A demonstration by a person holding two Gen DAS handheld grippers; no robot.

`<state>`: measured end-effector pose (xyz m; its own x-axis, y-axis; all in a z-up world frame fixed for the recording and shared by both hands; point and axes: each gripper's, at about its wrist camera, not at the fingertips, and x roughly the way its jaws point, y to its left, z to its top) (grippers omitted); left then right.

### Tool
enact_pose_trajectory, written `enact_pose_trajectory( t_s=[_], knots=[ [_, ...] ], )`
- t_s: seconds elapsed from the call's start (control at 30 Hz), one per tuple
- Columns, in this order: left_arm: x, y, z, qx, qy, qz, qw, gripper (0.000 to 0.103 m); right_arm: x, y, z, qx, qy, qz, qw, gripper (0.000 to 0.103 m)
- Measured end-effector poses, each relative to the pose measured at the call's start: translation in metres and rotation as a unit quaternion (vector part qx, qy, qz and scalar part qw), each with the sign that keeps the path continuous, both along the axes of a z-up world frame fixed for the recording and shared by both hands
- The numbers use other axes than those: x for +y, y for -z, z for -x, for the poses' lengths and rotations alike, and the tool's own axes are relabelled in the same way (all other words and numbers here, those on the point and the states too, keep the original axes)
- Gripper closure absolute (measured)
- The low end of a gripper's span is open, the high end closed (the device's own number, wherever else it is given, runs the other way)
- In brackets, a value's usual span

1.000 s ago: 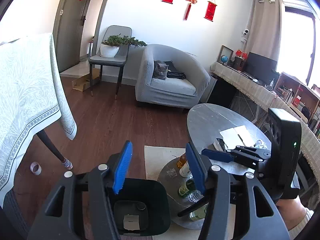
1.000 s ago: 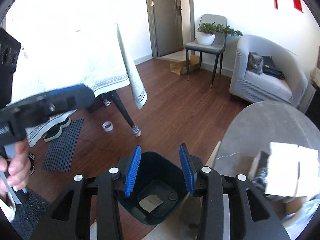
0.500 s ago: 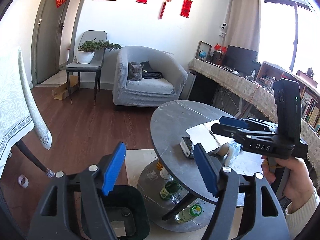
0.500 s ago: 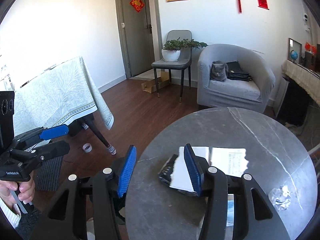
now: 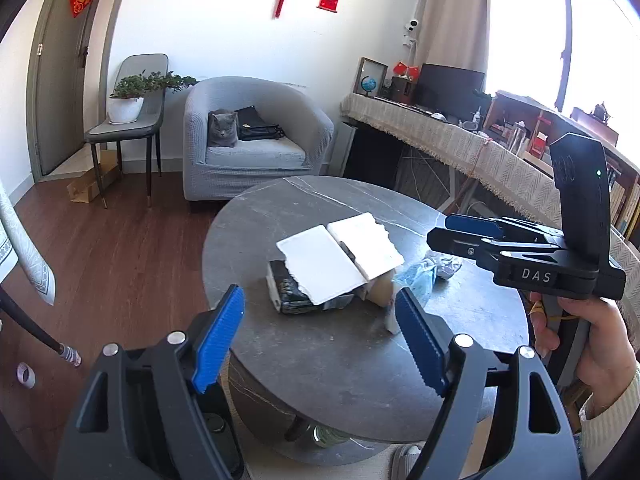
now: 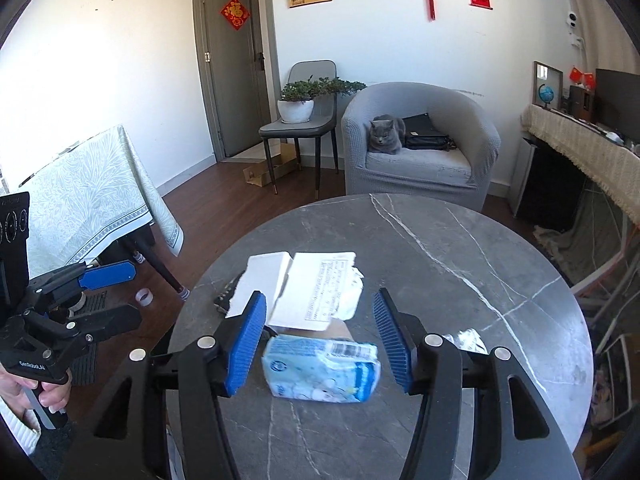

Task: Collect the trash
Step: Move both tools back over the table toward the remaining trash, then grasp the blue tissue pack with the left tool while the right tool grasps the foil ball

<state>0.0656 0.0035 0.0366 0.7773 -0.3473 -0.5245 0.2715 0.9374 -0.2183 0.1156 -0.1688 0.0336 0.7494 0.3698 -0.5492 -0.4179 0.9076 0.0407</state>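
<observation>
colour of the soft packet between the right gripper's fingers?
Light blue and white packet, barcode on top; clearest in right wrist view.

A crumpled blue-and-white tissue packet (image 6: 322, 372) lies on its side at lower centre; behind it, torn white foam pieces (image 6: 298, 290) rest tilted over a black wrapper (image 5: 290, 292).

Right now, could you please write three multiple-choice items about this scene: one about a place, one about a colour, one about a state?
1. Where does the blue tissue pack lie?
A. on the round marble table
B. on the armchair
C. on the floor

2. What colour are the pads of the right hand-held gripper?
A. red
B. blue
C. green

3. What is the state of the left hand-held gripper?
A. shut on foam
B. open, holding nothing
C. shut on a bottle

Answers:
1 A, the pack rests on the marble top.
2 B, both pads are blue.
3 B, its jaws stand wide apart.
</observation>
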Motion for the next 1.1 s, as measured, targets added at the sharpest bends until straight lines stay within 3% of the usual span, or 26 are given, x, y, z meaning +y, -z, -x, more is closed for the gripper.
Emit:
enact_pose_trajectory(
  t_s=[0.47,0.73,1.1],
  knots=[
    [-0.063,0.031,-0.021,0.053,0.068,0.008,0.9962,0.025,-0.076,0.020,0.003,0.019,0.051,-0.018,0.998,0.043],
    [-0.079,0.052,-0.039,0.096,0.064,0.012,0.9933,0.031,-0.088,0.032,-0.003,0.042,0.054,0.000,0.998,0.041],
    [-0.085,0.057,-0.061,0.116,0.079,0.043,0.9892,0.043,-0.098,0.045,-0.021,0.067,0.052,0.006,0.996,0.040]
  ],
)
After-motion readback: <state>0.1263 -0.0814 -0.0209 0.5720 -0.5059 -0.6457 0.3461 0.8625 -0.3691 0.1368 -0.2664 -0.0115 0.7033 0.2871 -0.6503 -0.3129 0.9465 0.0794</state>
